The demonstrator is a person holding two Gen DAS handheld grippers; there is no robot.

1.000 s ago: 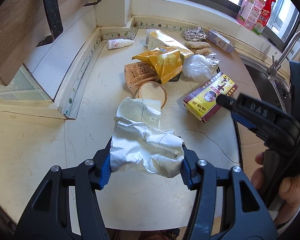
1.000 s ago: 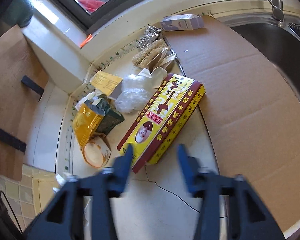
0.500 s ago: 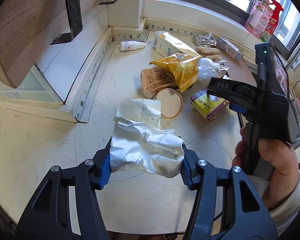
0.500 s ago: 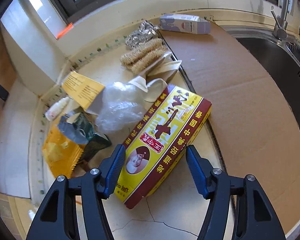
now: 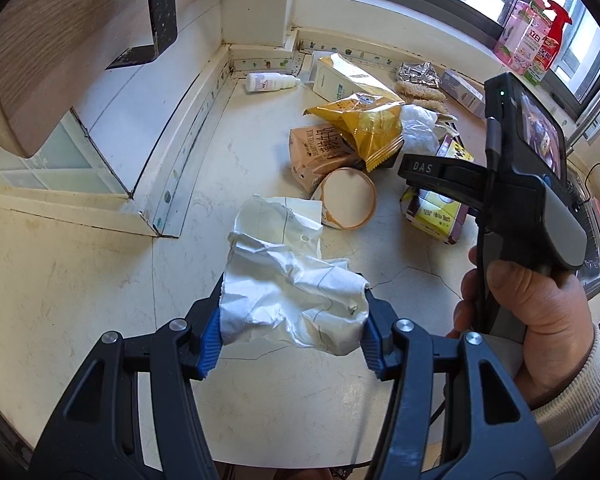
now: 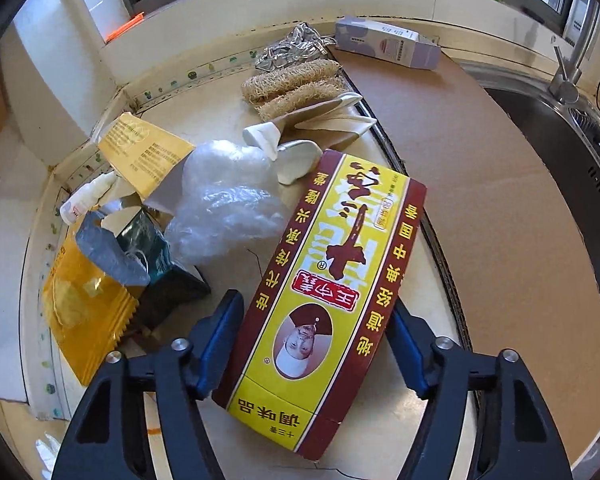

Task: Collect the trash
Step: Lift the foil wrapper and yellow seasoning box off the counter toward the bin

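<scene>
1. Since a second ago, the right hand-held gripper (image 6: 314, 344) has closed in on the yellow-and-red box (image 6: 332, 292); its blue pads now flank the box's near end, wide apart and not visibly pressing, where earlier they hung short of it.
2. The left hand-held gripper (image 5: 292, 336) keeps its jaws clamped on the crumpled white paper (image 5: 292, 300), held above the table (image 5: 80, 280) at 6 o'clock in its view, unchanged.
3. Done so far, by the look of it: one piece collected and one more lined up for a grasp.
4. Left on the table: the yellow snack bag (image 5: 364, 128) and brown packet (image 5: 320, 152) at 12 o'clock of the held paper, a round lid (image 5: 348, 200), clear plastic wrap (image 6: 224, 208), foil (image 6: 292, 50), loofah pieces (image 6: 296, 88), a small white bottle (image 5: 270, 81) and a lilac carton (image 6: 388, 42).
5. No bin is visible, so most of the clearing appears to lie ahead.
</scene>
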